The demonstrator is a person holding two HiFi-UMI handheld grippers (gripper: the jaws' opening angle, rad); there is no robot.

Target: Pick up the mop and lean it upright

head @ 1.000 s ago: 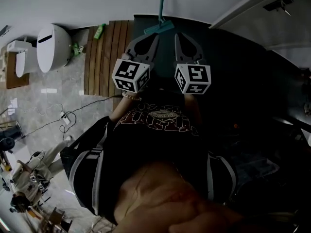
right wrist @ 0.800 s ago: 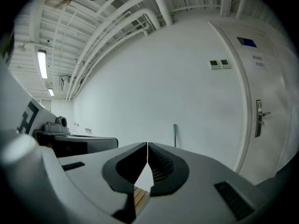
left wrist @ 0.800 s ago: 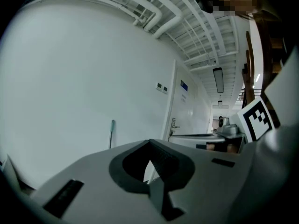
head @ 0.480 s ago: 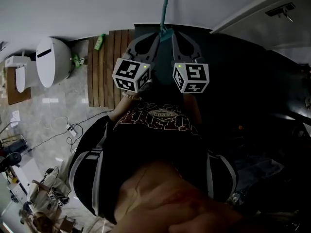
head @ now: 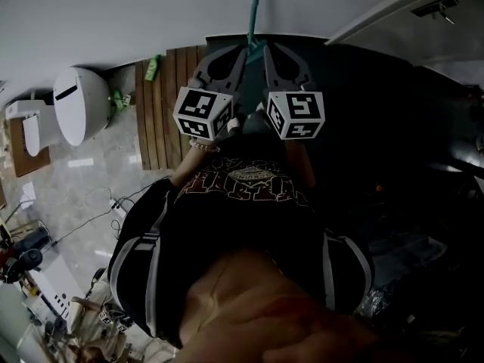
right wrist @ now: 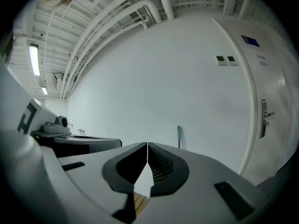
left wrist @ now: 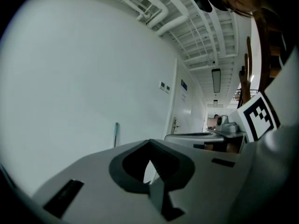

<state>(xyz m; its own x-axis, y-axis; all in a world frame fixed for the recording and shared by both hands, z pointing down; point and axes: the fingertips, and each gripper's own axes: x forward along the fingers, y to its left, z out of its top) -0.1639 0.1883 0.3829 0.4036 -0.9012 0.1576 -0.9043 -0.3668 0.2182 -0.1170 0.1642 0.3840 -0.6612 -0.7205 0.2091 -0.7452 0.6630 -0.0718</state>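
Here's the lay of things from my jaws. My left gripper [head: 236, 51] and right gripper [head: 274, 51] sit side by side with their tips close together. The teal-handled mop [head: 254, 13] is dead ahead, on a line between the two. It stands up against the plain white wall [head: 113, 13] with its head low down just past my tips; can't tell if it touches them.

A brown wooden slat mat [head: 162, 104] lies on the floor left of my left jaws, with a small green bottle [head: 153, 48] at its far end by the wall. The white ceramic toilet [head: 76, 100] is further left again. A white door with a metal lever handle [right wrist: 273, 111] is off to the right of the mop.
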